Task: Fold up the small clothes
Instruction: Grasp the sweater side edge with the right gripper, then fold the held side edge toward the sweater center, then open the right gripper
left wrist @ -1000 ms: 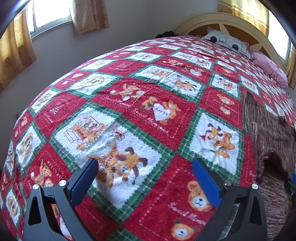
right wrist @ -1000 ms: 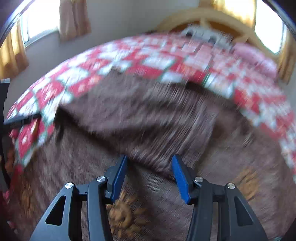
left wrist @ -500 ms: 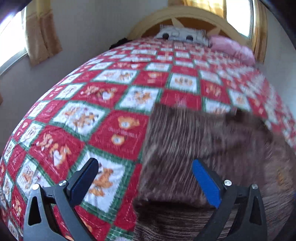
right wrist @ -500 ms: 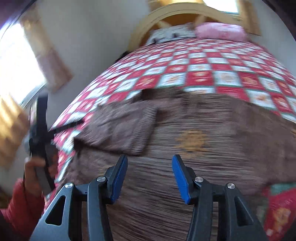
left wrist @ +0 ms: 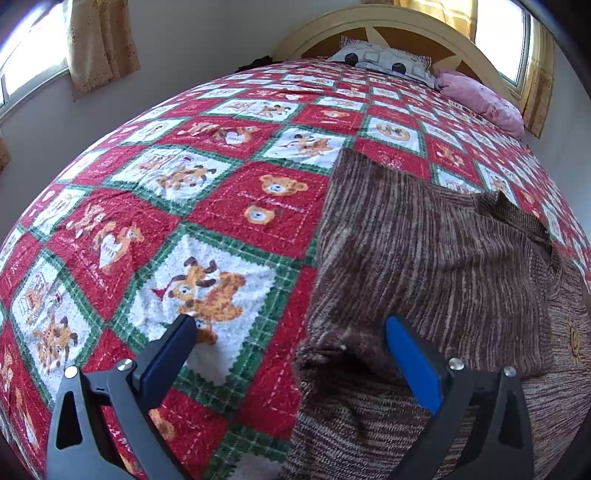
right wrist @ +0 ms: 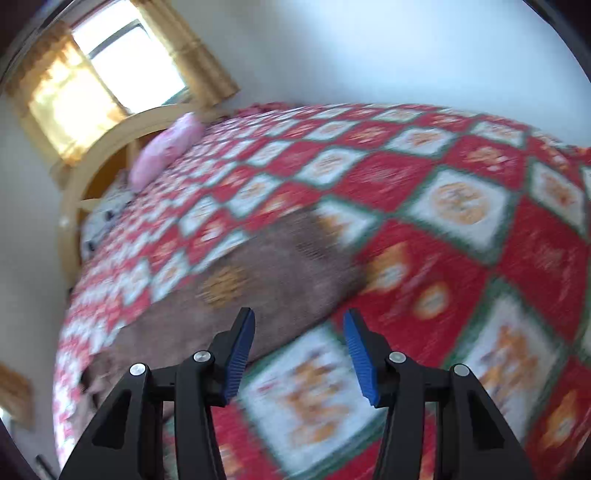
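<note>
In the left wrist view, the left gripper [left wrist: 291, 354] stands wide at the bottom of the frame, nothing between its blue pads. Its jaws straddle the left edge of the brown knit garment [left wrist: 436, 258], which lies spread on the red patchwork bedspread [left wrist: 229, 177] across the lower right. In the blurred right wrist view, the right gripper [right wrist: 299, 350] is parted and empty above the garment's near edge. Farther off lie a pink pillow [left wrist: 480, 99] and the headboard [left wrist: 391, 22].
</note>
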Motion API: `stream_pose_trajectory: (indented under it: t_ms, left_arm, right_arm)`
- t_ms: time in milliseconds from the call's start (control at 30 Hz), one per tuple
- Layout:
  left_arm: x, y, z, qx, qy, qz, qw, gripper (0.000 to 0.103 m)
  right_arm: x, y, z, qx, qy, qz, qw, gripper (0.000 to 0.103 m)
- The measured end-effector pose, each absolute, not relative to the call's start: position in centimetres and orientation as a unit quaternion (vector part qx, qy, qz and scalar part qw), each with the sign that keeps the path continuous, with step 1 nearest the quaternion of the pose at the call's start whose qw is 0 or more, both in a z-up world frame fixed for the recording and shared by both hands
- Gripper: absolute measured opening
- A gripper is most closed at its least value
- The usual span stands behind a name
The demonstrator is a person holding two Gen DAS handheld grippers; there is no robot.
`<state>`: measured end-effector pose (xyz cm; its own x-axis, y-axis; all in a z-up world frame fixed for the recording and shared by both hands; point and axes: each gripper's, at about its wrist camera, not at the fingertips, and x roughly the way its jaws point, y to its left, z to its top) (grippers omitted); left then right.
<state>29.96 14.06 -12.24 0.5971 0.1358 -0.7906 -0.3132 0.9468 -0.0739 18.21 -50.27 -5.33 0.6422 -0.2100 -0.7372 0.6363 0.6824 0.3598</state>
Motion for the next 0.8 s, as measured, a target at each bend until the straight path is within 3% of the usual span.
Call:
stream_pose_trajectory:
  t_ms: [300,367,433,533,800]
  left_arm:
    - [30.5,14.5,-12.2,-0.106,0.432,0.125,0.887,0.103]
    - [30.7,14.6,-12.2,-0.107,0.432,0.124,0.887,0.103]
    - [30.7,14.6,-12.3,-0.108,0.431,0.123,0.887,0.103]
    - [30.7,14.7,-12.2,-0.11,0.431,0.122,0.887,0.103]
    - [30.7,14.7,-12.3,-0.111,0.431,0.122,0.887,0.103]
  right_arm:
    - [21.3,-51.6,-6.9,0.244,0.372,-0.285,0.849,0.051]
    - [22.4,-50.9,-7.5,0.192,0.392,-0.303,0.847,0.045]
    - [22.6,-50.2,-7.7,0.164,0.399,-0.31,0.847,0.025]
    - [22.9,-50.0,-7.5,0.159,0.404,-0.297,0.851,0.01]
    - [23.1,-47.8,-3.8,0.169,0.36,-0.244,0.884,0.009]
